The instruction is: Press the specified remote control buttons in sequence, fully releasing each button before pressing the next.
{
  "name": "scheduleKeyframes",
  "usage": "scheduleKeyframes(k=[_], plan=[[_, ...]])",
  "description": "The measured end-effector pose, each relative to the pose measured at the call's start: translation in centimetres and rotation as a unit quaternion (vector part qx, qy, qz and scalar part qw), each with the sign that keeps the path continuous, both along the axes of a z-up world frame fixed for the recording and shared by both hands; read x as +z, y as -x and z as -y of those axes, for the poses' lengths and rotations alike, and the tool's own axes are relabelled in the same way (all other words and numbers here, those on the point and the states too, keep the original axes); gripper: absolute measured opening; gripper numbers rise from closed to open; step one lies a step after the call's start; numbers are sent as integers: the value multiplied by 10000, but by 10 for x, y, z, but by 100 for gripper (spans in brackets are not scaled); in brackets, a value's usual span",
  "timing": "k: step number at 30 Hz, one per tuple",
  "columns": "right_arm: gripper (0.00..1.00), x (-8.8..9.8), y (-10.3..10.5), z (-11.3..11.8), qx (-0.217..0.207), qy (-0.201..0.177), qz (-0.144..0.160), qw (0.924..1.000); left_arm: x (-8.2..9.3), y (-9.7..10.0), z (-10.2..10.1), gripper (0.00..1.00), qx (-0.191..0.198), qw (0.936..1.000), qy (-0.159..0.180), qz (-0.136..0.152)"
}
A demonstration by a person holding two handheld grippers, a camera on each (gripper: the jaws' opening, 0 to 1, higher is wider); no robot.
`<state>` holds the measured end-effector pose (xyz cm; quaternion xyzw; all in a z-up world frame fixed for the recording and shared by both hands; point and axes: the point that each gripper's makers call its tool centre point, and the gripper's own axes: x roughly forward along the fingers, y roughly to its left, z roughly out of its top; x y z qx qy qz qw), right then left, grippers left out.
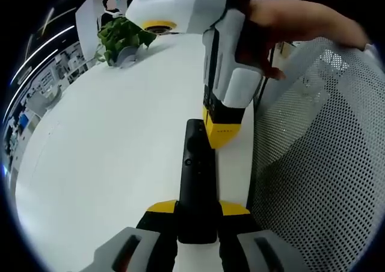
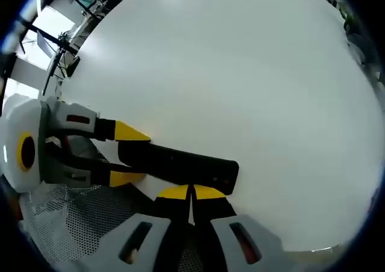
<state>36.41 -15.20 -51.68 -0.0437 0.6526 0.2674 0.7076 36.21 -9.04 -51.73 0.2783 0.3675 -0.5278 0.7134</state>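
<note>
Clamped between the yellow-tipped jaws of the left gripper [image 1: 197, 215]: the near end of a slim black plastic remote control [image 1: 195, 182], held by its sides so the button face stays upward and open to a press. Held level just above the round white table [image 1: 108, 151], close to its right edge, where the surface gives way to a white perforated mesh chair back [image 1: 319, 163]. Poised at the remote's far end, the right gripper [image 1: 224, 130], white-bodied with yellow tips, gripped by a person's hand [image 1: 283, 28] and angled down beside the upper buttons. In the right gripper view, jaws of the right gripper [image 2: 192, 192] drawn together, tips meeting to form a single blunt point just beside the remote control [image 2: 180, 163] — apparently the shape needed to strike one button without catching its neighbours. Contact with a button too close to call. Across from it, the left gripper [image 2: 129, 154] steadying the remote from the opposite end. Farther off, near the table's far edge, a small leafy green plant in a grey pot [image 1: 123, 37], well apart from the work.
</note>
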Motion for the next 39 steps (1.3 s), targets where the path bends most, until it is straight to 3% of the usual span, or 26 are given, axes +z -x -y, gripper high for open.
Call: scheduleKeyframes(k=[3,4,5,6,7,8,9,10,12,15,18,19,23,39], plan=[[0,-1,2,0,-102,-99,-118,9998,0,0,0,24,-18,10000,-9,26],[0,-2,9,-2,-24,-155,-335,9993,0,0,0,24,-22,10000,-4,32],[0,-19,22,7,110,277,-592,9978,0,2,0,24,-2,10000,45,-37],[0,-30,21,-22,253,-306,-482,9980,-1,2,-1,24,30,10000,63,-68],[0,-45,26,-13,390,390,-505,9972,-1,1,-2,24,7,10000,37,-34],[0,-3,18,3,594,561,-213,9964,0,1,-3,24,12,10000,52,-34],[0,25,6,-3,618,250,370,9971,0,1,-2,24,12,10000,60,-32],[0,13,-1,-11,610,37,390,9974,-1,0,-1,24,1,10000,56,-36],[0,17,1,-19,378,-252,169,9988,-1,0,-1,24,-18,10000,42,-31],[0,13,-6,-13,276,-192,182,9993,0,0,-1,24,-16,10000,54,-35],[0,1,-9,3,134,79,-79,9998,0,1,0,24,-21,10000,51,-27],[0,0,-9,5,87,69,-2,9999,0,0,0,24,-20,10000,52,-28],[0,4,-8,3,-82,-124,21,9999,0,0,0,24,-1,10000,55,-37],[0,3,-4,3,21,-43,-73,10000,0,0,1,24,9,10000,57,-34]])
